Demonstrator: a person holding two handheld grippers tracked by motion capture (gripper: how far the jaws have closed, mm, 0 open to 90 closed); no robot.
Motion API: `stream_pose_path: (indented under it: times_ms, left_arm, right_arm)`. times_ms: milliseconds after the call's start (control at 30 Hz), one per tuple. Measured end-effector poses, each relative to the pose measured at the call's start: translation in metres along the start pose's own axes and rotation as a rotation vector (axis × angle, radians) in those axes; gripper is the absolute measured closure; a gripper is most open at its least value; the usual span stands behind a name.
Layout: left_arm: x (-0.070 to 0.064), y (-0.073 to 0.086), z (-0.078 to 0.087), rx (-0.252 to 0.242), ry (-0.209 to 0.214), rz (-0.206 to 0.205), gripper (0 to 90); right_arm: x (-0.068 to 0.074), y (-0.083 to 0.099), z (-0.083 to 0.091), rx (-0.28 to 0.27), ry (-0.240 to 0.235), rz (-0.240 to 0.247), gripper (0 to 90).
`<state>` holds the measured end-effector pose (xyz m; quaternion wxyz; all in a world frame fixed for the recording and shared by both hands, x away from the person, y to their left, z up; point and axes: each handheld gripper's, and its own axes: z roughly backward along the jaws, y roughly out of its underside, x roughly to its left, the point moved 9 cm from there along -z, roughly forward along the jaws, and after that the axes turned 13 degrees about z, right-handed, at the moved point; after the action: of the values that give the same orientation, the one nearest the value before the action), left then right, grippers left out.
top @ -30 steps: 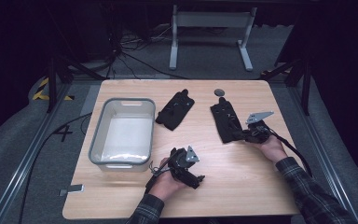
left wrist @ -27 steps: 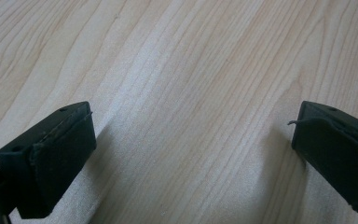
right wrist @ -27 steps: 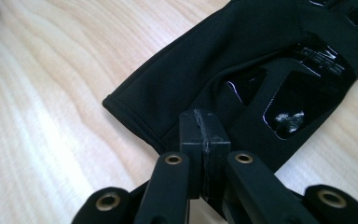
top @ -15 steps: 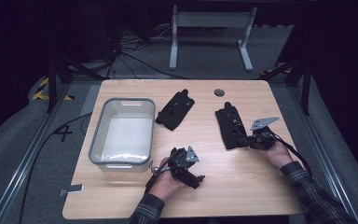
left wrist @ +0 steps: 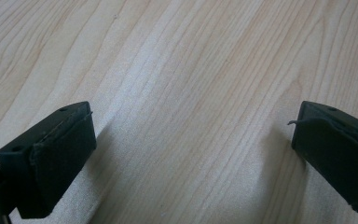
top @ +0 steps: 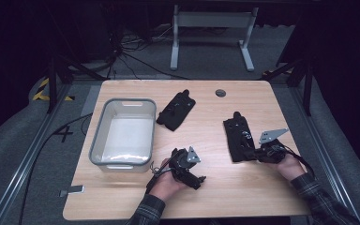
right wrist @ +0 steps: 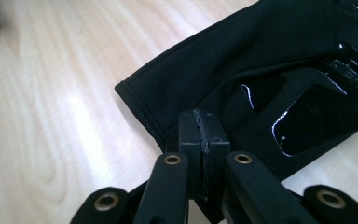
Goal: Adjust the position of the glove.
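1 black glove (right wrist: 279, 79) pinched at its cuff by right gripper (right wrist: 204, 135).

A light wooden surface (top: 122, 206) stands on grey carpeted floor (top: 14, 140) in a dark room, lit from above. Beyond it stands a grey metal frame (top: 211, 21), with black cables (top: 131, 56) trailing over the floor. Yellow-black hazard tape (top: 42, 89) marks the floor at the left.
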<state>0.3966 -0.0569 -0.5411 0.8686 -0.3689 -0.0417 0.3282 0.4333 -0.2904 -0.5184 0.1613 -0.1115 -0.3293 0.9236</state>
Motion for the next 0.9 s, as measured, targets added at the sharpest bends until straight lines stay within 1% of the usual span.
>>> stream_pose_path:
  times_ms: [33, 300, 533, 633, 800, 900]
  left_arm:
    - [0.0, 0.0, 0.0, 0.001, 0.001, 0.001, 0.0]
    - [0.0, 0.0, 0.0, 0.001, 0.003, -0.002, 0.0]
    - [0.0, 0.0, 0.0, 0.001, 0.003, -0.002, 0.0]
    - [0.0, 0.0, 0.0, 0.001, 0.003, -0.002, 0.0]
    - [0.0, 0.0, 0.0, 0.001, 0.003, -0.002, 0.0]
    - [0.0, 0.0, 0.0, 0.001, 0.003, -0.002, 0.0]
  right_arm:
    - [0.003, 0.001, 0.001, -0.001, -0.002, 0.006, 90.0]
    - [0.024, 0.009, 0.01, -0.014, -0.042, 0.001, 90.0]
    - [0.05, 0.016, 0.019, -0.013, -0.073, 0.018, 90.0]
    - [0.059, 0.018, 0.022, -0.013, -0.088, 0.027, 90.0]
    - [0.066, 0.019, 0.025, -0.016, -0.088, 0.033, 90.0]
    - [0.064, 0.016, 0.03, -0.039, -0.075, 0.034, 89.9]
